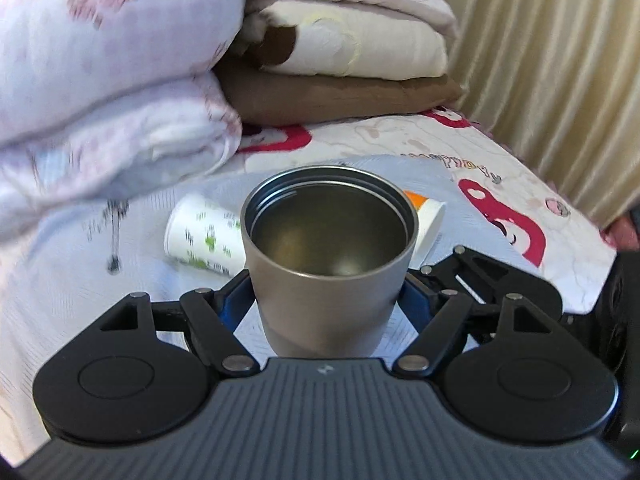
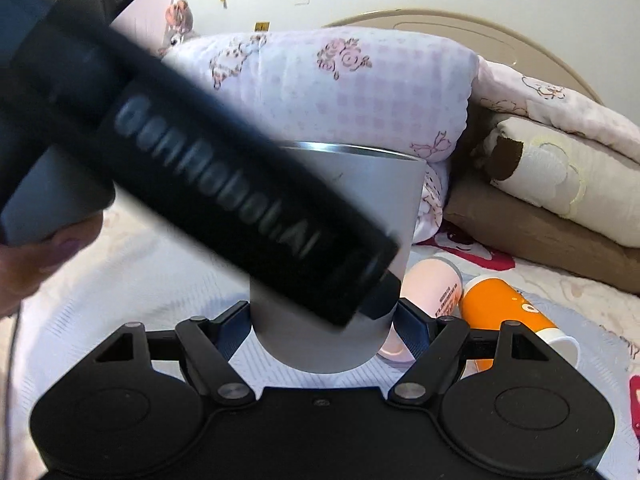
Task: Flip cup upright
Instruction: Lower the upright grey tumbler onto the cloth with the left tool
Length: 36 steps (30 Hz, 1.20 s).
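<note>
The steel-grey cup point(image 1: 330, 256) is showing a dull metal inside, with a green-printed white paper cup point(image 1: 204, 236) at nine o'clock and an orange cup point(image 2: 508, 316) beside a pink-checked floral quilt point(image 2: 360, 92).

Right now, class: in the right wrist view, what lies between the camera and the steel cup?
The other handheld unit's black body crosses diagonally before the steel cup, hiding its left side.

- Bed point(image 1: 400, 140) w/ cartoon-print sheet.
- Pink floral quilt point(image 2: 340, 92), folded, at back.
- Cream blanket point(image 1: 352, 46) on brown cushion point(image 1: 340, 96).
- White paper cup w/ green print point(image 1: 204, 236), on its side.
- Orange paper cup point(image 2: 508, 312), on its side.
- Beige curtain point(image 1: 560, 60).
</note>
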Tool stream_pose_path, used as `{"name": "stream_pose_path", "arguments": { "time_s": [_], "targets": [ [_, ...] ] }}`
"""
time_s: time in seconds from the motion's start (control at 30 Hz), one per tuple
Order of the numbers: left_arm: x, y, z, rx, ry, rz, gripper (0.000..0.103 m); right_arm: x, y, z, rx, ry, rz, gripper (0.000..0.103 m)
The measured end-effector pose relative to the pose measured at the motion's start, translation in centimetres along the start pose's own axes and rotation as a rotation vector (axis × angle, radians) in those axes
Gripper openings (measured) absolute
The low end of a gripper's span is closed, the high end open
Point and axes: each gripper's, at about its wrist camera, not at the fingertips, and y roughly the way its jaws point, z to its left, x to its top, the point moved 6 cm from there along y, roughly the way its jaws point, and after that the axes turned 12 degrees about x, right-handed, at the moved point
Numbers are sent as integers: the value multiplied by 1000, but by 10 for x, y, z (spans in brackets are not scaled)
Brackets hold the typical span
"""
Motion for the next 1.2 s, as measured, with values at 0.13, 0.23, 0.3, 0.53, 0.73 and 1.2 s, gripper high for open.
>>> {"name": "stream_pose_path", "arguments": {
  "time_s": [0.13, 0.23, 0.3, 0.53, 0.73, 1.2],
  "targets": [
    [-10, 16, 0, 25, 3, 11, 76, -11, 16, -3, -4, 17, 37, 81],
    [-13, 23, -1, 37, 3, 4, 76, -14, 24, -6, -14, 22, 50, 81],
    [-15, 28, -1, 42, 3, 4, 76, -14, 29, -10, -12, 28, 56, 81],
    [-23, 34, 0, 13, -6, 27, 76, -19, 33, -22, 37, 127, 65, 81],
    [-34, 40, -5, 22, 28, 56, 76, -24, 41, -21, 31, 94, 102, 81],
    [-42, 37, -14, 33, 55, 40, 76, -31, 40, -18, 7, 76, 130, 81]
  ]
}}
